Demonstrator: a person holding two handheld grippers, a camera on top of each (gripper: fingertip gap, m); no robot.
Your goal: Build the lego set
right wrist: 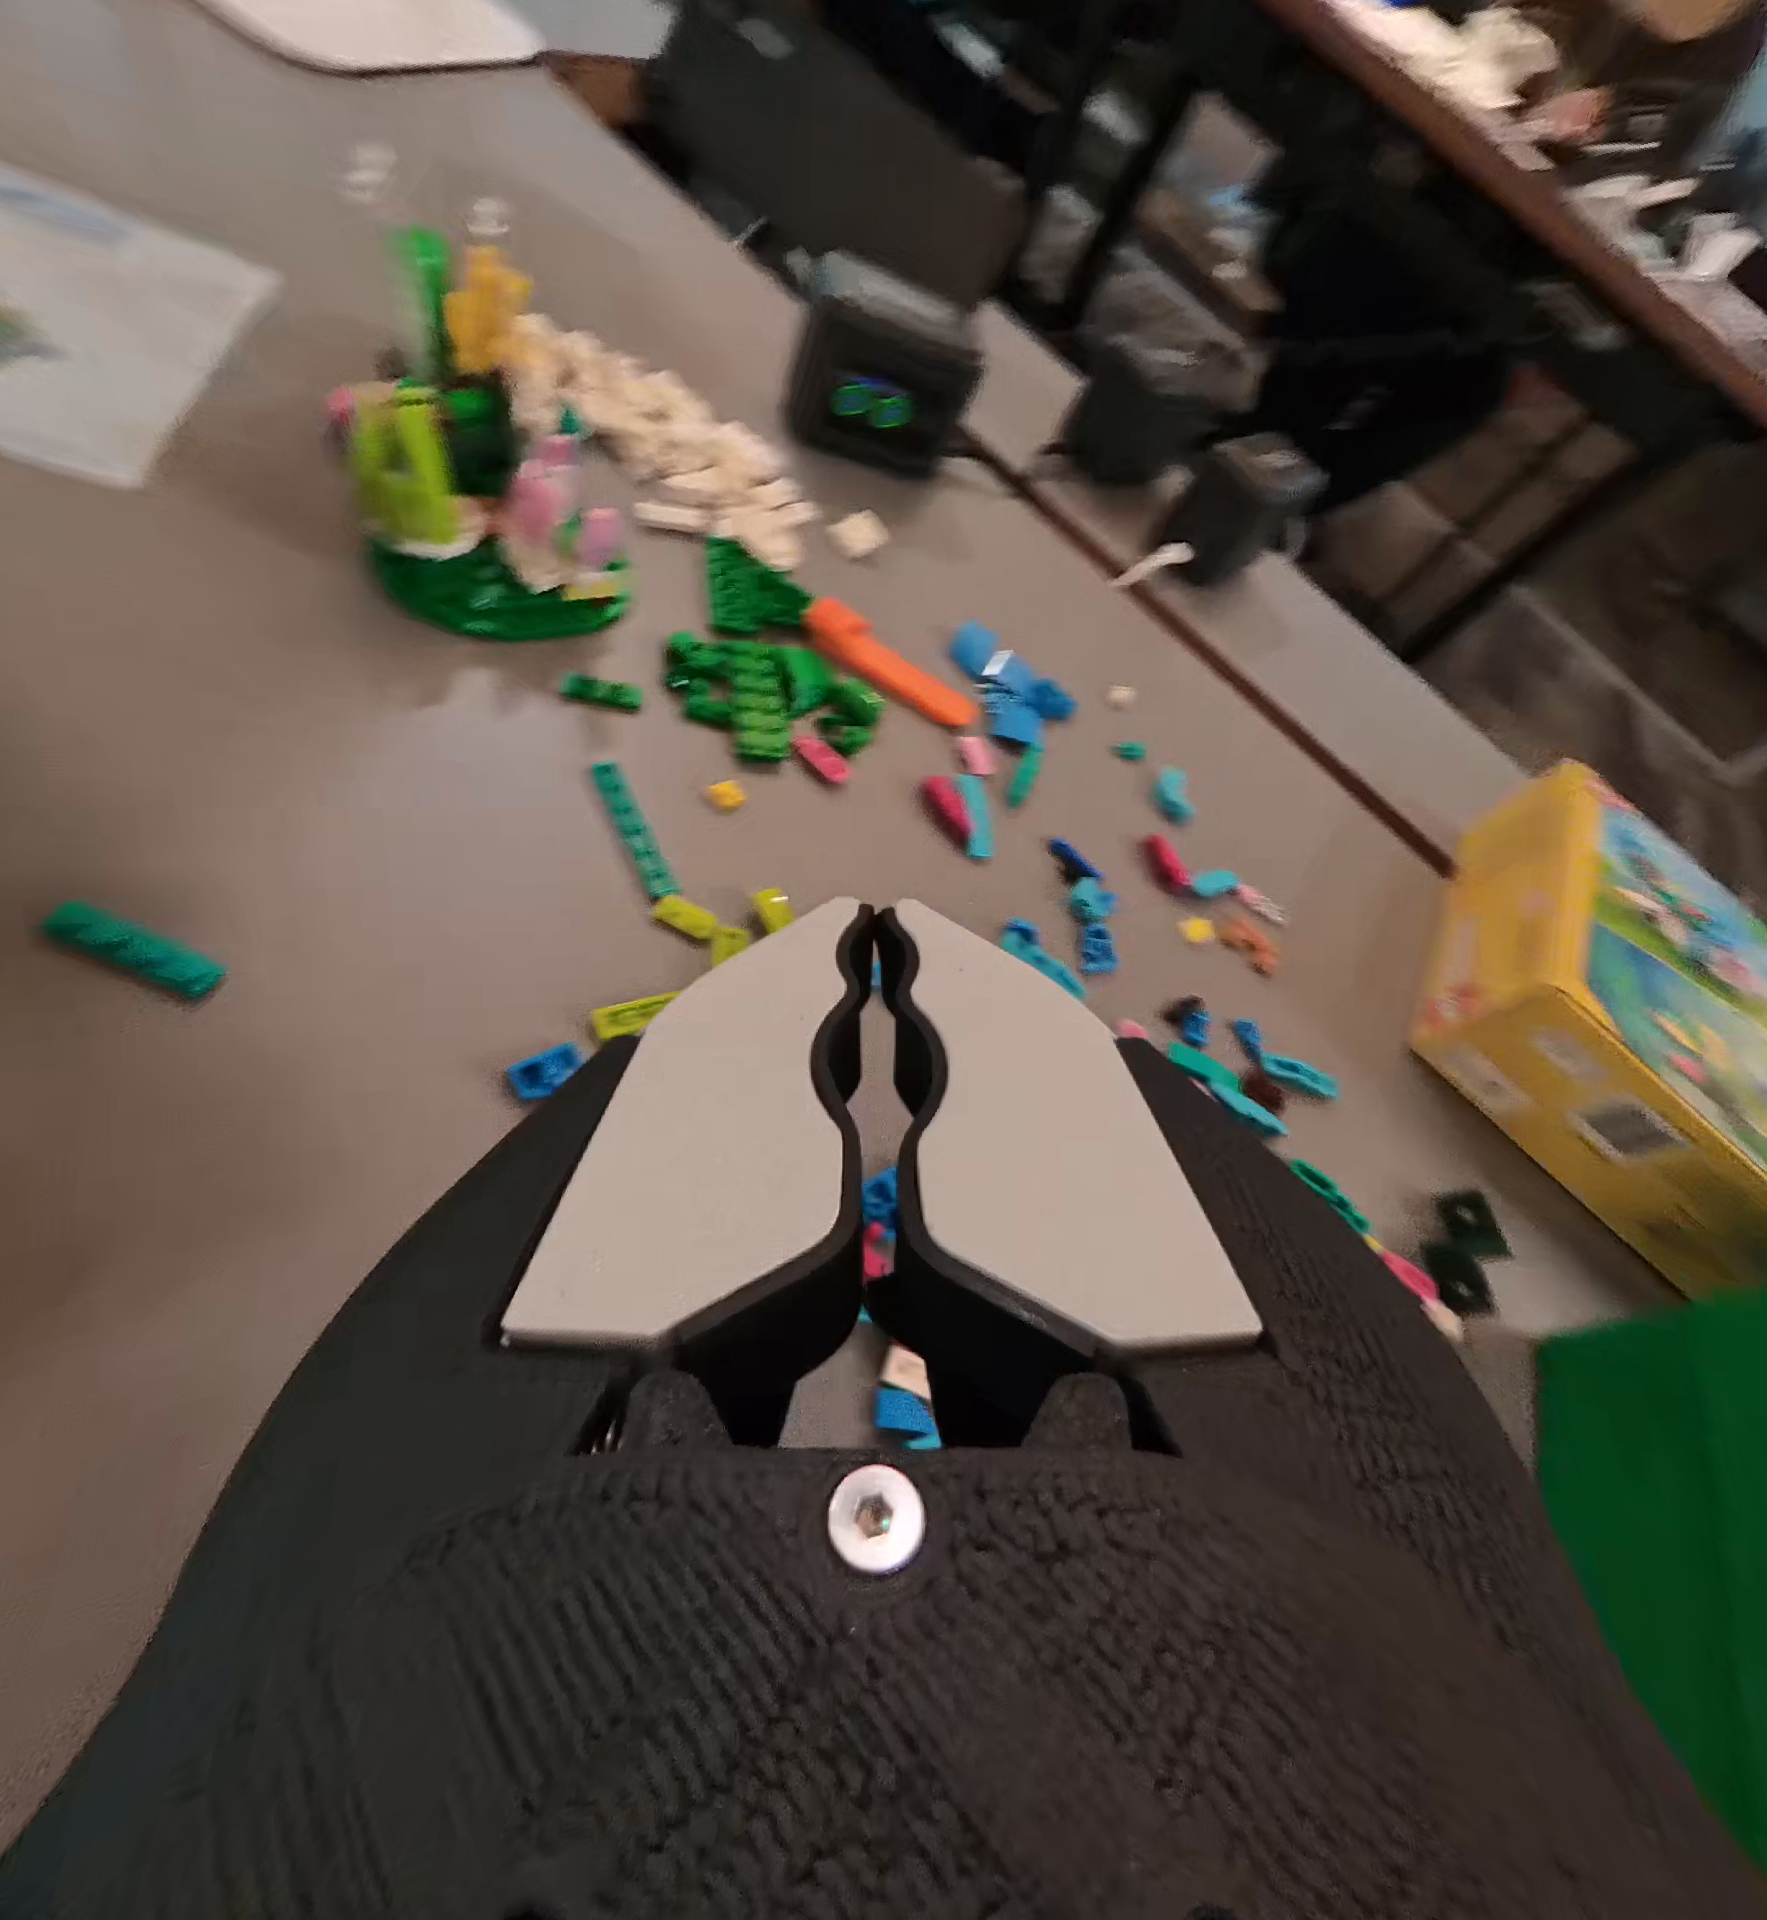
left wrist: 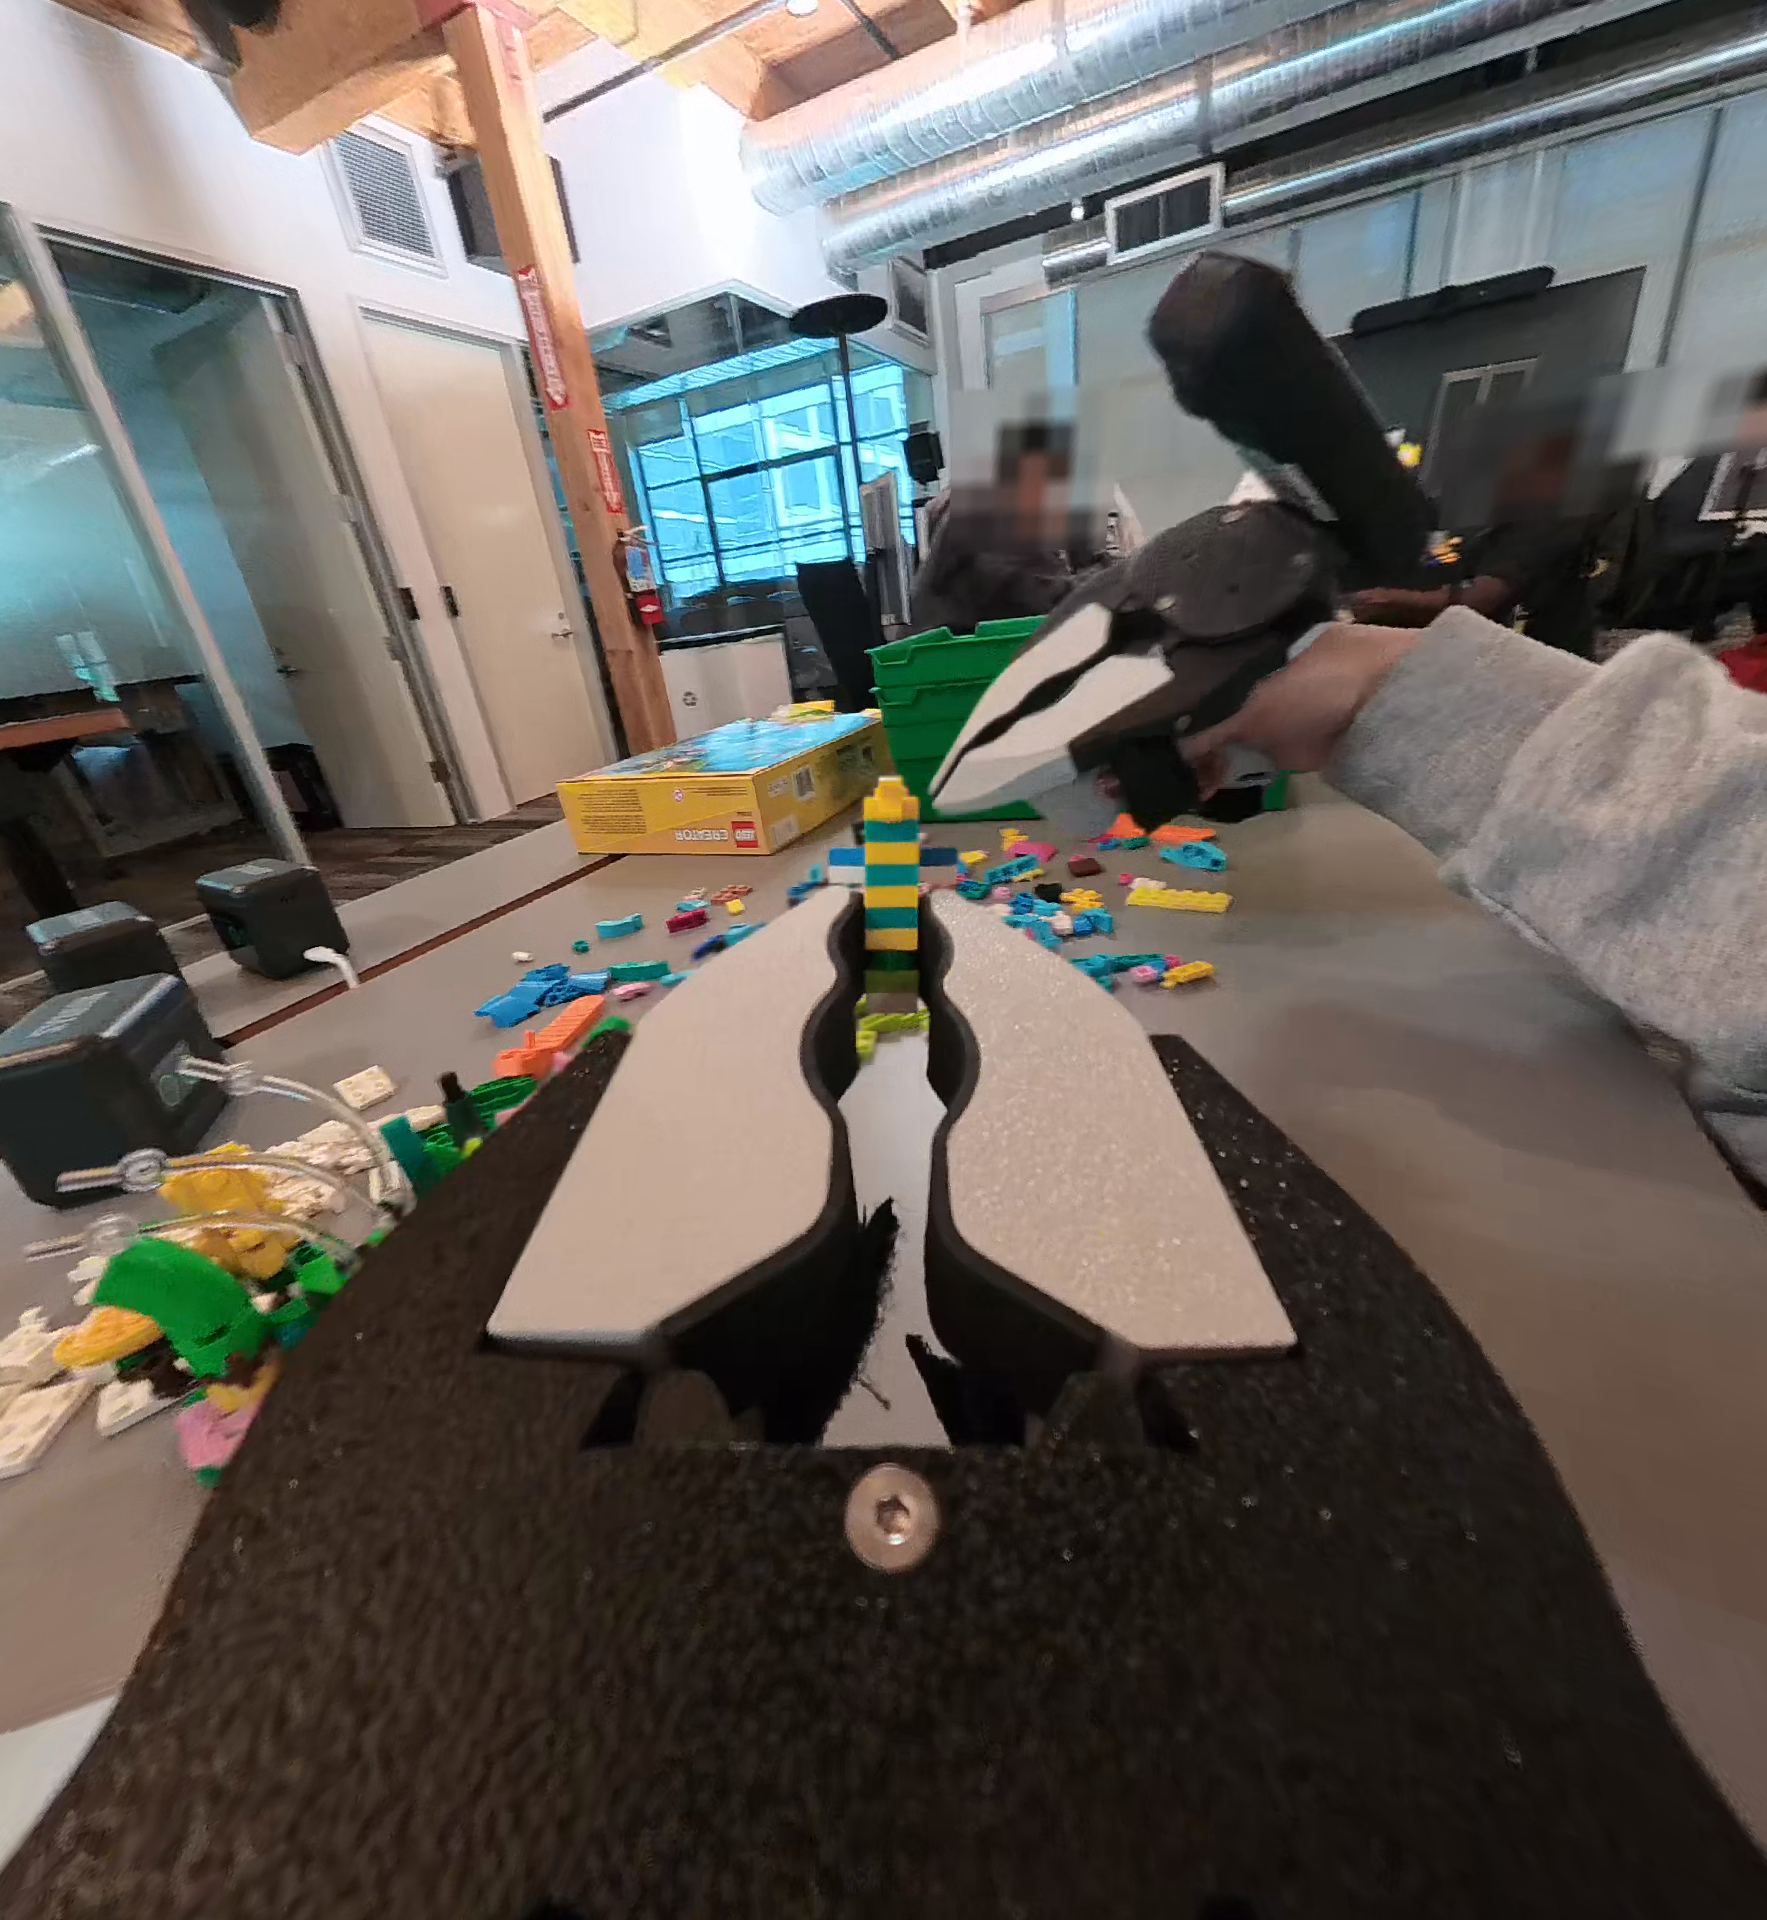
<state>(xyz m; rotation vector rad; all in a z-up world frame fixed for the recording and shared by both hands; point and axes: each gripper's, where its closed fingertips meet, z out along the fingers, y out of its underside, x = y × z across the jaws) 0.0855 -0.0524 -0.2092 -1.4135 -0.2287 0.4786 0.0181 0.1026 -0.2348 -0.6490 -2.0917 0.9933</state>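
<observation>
Lego tower [left wrist: 890, 904], striped yellow, teal and blue over a green and grey foot, standing upright between the fingers of the left gripper [left wrist: 891, 940]. Clamped low on the stack, near the base, probably so the top studs stay free for the next piece and the column does not topple under pressing. Cannot tell whether the foot touches the grey table [left wrist: 1378, 1091] or hangs just above it. Right gripper [right wrist: 876, 914] raised well above the table, tips pinched together with nothing visible between them; seen from the left wrist view also [left wrist: 946, 795], up and to the right of the tower top, carried by a hand [left wrist: 1305, 707] in a grey sleeve. Likely hovering while a part is chosen, though that is a guess. Loose bricks [right wrist: 1024, 748] scattered across the table in blue, teal, pink, green and orange, spread flat so single pieces can be picked out. Finished green and pink model [right wrist: 463, 499] parked to the far side beside a heap of white pieces [right wrist: 692, 447], out of the working zone. Yellow set box [right wrist: 1637, 1039] and green bin [left wrist: 936, 696] at the table edge, instruction sheet [right wrist: 58, 312] lying flat at the far corner. Right wrist view blurred, so small details unsure. Build judged partway done: many parts unused.
</observation>
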